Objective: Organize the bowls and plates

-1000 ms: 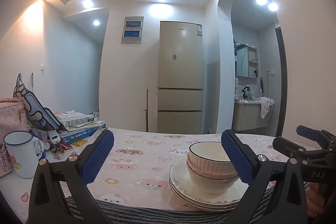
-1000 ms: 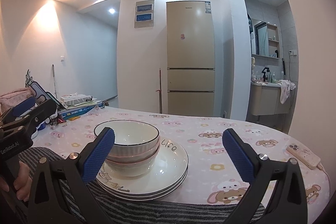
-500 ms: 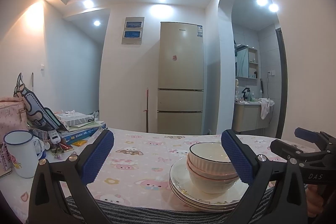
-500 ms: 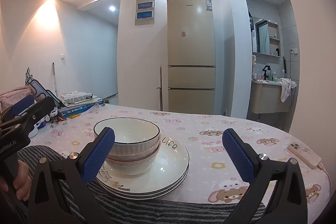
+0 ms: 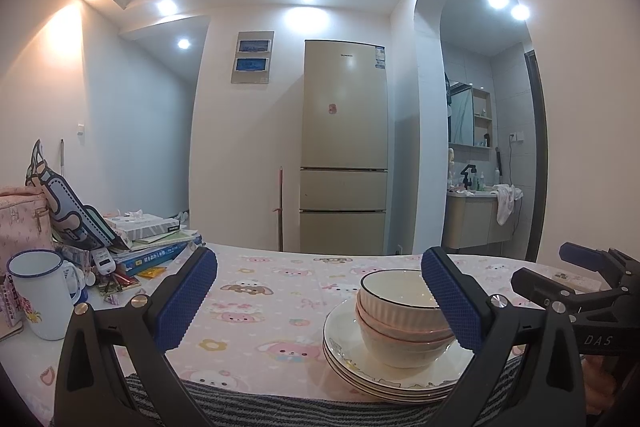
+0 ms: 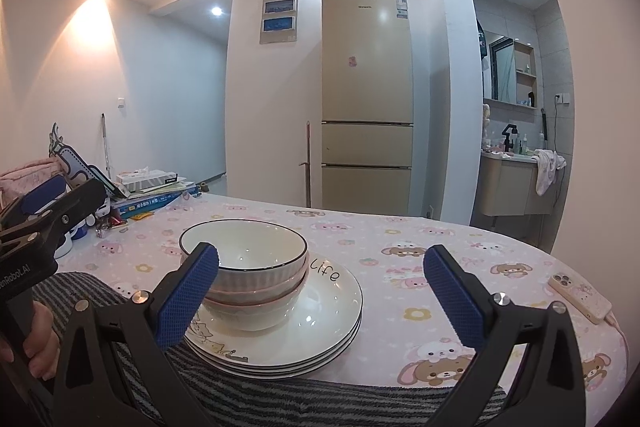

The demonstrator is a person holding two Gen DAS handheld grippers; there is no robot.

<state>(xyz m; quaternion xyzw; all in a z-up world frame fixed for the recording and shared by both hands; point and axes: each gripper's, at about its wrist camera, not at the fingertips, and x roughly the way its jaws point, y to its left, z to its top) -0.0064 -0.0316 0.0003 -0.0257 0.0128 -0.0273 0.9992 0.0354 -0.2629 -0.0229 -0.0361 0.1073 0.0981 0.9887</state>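
The likeliest mishap is a knock to the stack: the nested cream ribbed ceramic bowls (image 6: 244, 267) sit off-centre, toward the left side of the pile of white round ceramic plates (image 6: 320, 315), and that pile lies near the front edge of the worktop (image 6: 400, 247), partly over the grey striped cloth (image 6: 240, 395). A jaw catching a bowl rim could tilt the nest or slide the plates on the cloth.

At least 3 bowls are nested, the top one with a thin dark rim, the lower ones pink-edged. At least 3 plates lie beneath, the top one lettered "Life".

The left gripper (image 5: 320, 303) and the right gripper (image 6: 322, 301) both hover in front of the stack with jaws wide and empty, touching nothing. A white enamel mug (image 5: 38, 293) stands well apart at the left.
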